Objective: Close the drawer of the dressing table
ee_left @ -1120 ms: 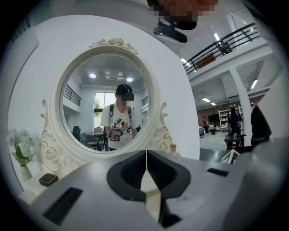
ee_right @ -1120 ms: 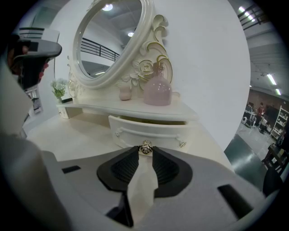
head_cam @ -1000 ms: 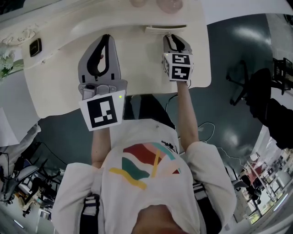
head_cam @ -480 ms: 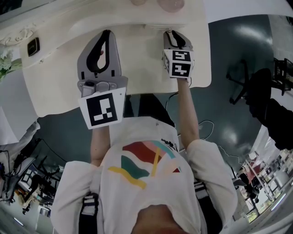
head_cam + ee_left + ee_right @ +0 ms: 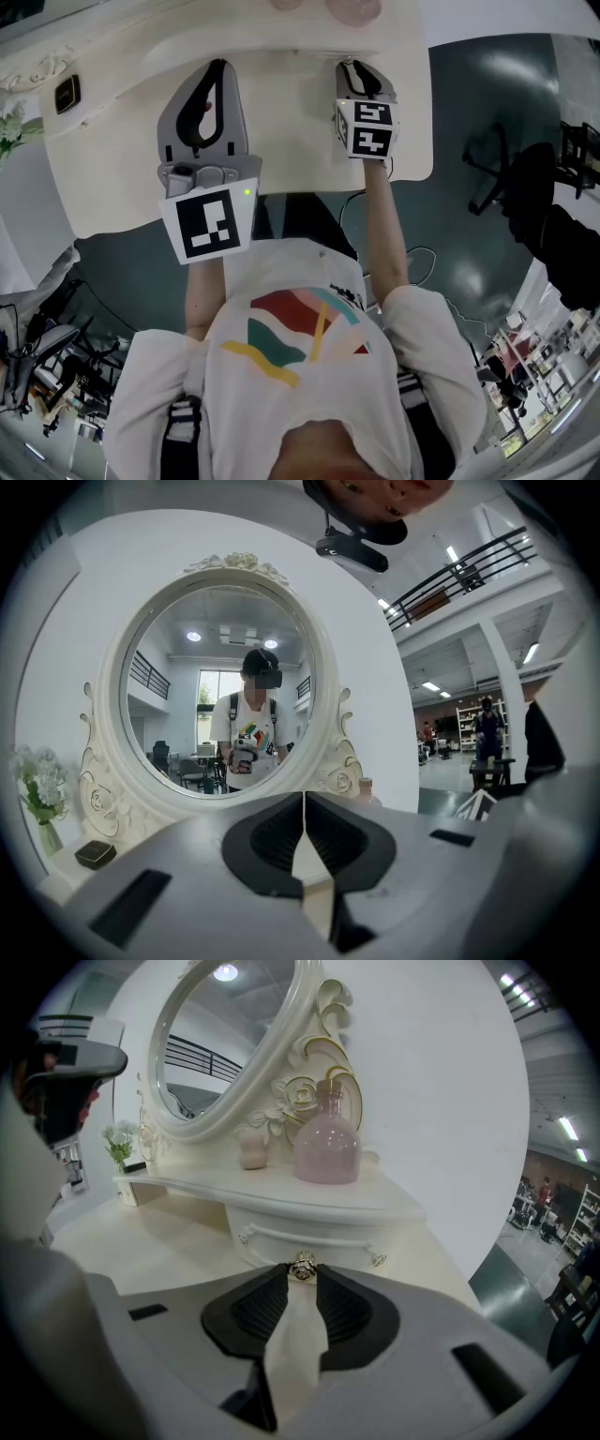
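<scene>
The cream dressing table [image 5: 291, 122] lies below me. Its small drawer [image 5: 309, 1239] sits under the raised shelf [image 5: 281, 1202], its front about flush with the frame. My right gripper [image 5: 302, 1274] is shut on the drawer's gold knob [image 5: 302, 1266], which is pinched between the jaw tips. From the head view the right gripper [image 5: 348, 67] reaches the shelf's edge, and the drawer front is hidden there. My left gripper [image 5: 217, 67] hovers over the tabletop, shut and holding nothing; in the left gripper view [image 5: 304, 803] it faces the oval mirror [image 5: 225, 667].
A pink bottle [image 5: 326, 1147] and a small cup [image 5: 253, 1150] stand on the shelf above the drawer. White flowers [image 5: 37, 780] and a small black box [image 5: 96, 854] sit at the table's left. An office chair [image 5: 497, 178] stands on the floor to the right.
The drawer front, which stuck out from under the shelf a second ago, has slid in out of the head view. My right gripper has followed it slightly forward; the left gripper stayed put.
</scene>
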